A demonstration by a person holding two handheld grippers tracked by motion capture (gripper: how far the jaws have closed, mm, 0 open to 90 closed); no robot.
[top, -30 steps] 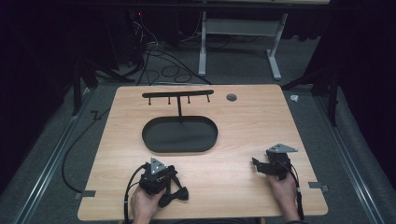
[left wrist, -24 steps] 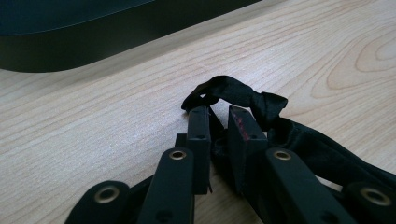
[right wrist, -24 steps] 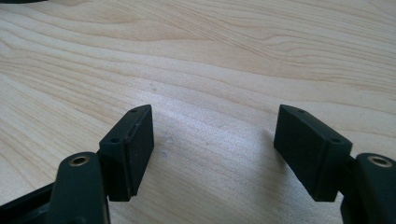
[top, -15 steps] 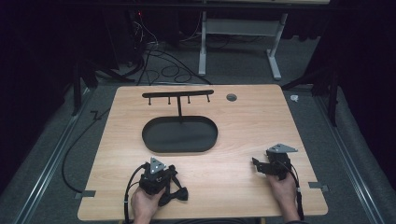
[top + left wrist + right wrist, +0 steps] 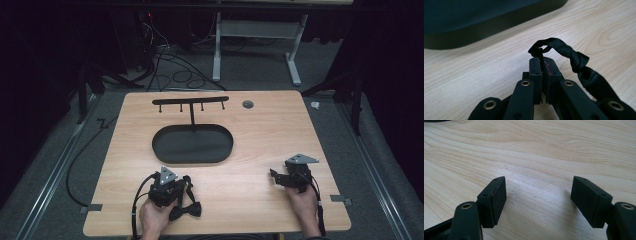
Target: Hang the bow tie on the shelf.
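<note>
Judging from how things lie, the work has barely begun. The table point(image 5: 260, 140) carries a black stand point(image 5: 192, 142) with an oval base and a bar of four bare pegs, so nothing hangs there yet. The left gripper point(image 5: 541, 61) has its fingers pressed together on the strap of a black bow tie point(image 5: 185, 210), which lies on the table at the near edge, touching that gripper. Lifting it across to a peg looks like what is left. The right gripper point(image 5: 537, 195) rests with fingers wide apart over bare wood, holding nothing. In the left gripper view the bow is cut off, and the pegs look too small to judge.
</note>
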